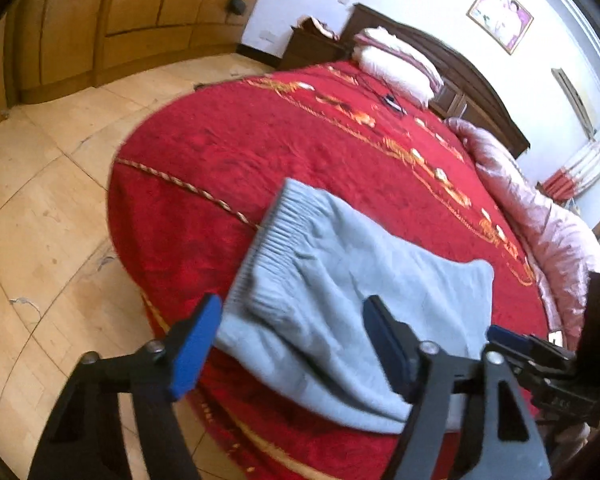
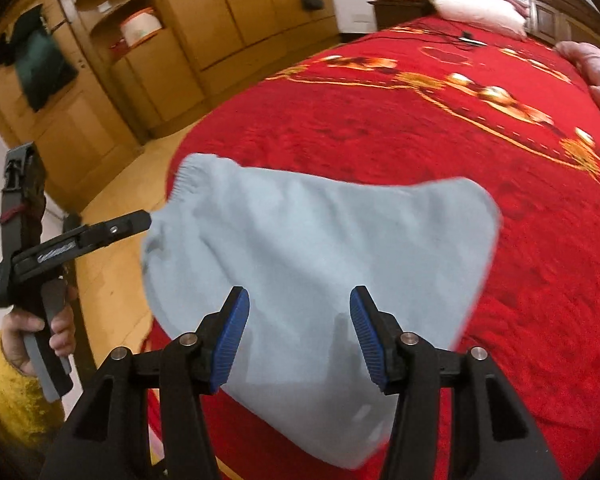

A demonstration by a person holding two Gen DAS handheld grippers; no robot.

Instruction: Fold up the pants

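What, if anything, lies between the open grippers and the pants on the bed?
Nothing visible. The pants lie folded on the red bedspread, with the right gripper and left gripper both open just above them. The pillows and pink quilt lie far off.

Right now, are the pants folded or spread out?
Folded: the pants lie on the bed as a short compact bundle, waistband at one end, no legs extending.
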